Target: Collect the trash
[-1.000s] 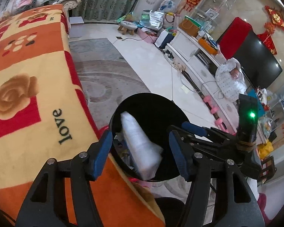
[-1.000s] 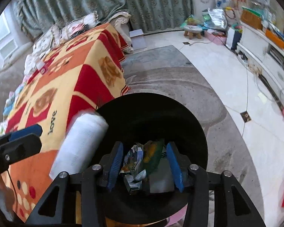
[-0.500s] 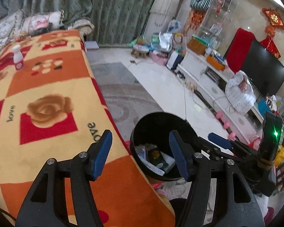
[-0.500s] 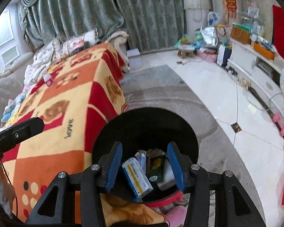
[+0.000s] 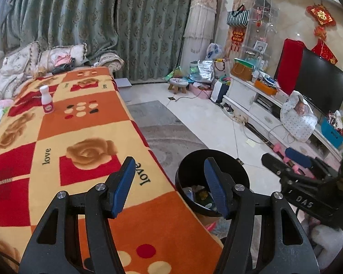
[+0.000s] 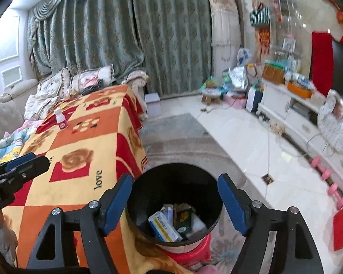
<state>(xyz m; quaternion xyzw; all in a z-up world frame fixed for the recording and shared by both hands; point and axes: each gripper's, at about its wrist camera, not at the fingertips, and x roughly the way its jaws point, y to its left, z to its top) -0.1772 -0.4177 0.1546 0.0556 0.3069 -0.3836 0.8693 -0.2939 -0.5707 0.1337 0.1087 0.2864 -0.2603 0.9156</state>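
Observation:
A black trash bin (image 6: pixel 146 207) stands on a red stool at the table's near right corner; it also shows in the left wrist view (image 5: pixel 240 171). It holds a blue-and-yellow box (image 6: pixel 163 227), a dark packet and white trash. A small white bottle (image 5: pixel 46 99) with a pink label stands upright far back on the table, also in the right wrist view (image 6: pixel 61 118). My left gripper (image 5: pixel 169 183) is open and empty above the table's near edge. My right gripper (image 6: pixel 175 203) is open and empty above the bin.
The table wears an orange, red and yellow rose-patterned cloth (image 5: pixel 80 127). A sofa with cushions (image 5: pixel 22 61) lies behind it. A grey rug (image 6: pixel 185 146) and pale tiles cover the floor. A white TV cabinet (image 5: pixel 263 109), pink dumbbells (image 6: pixel 329 182) and clutter line the right side.
A white roll of trash has dropped from beside the left gripper into the bin. Both grippers have risen and pulled back from the bin; the far bottle has come into view.

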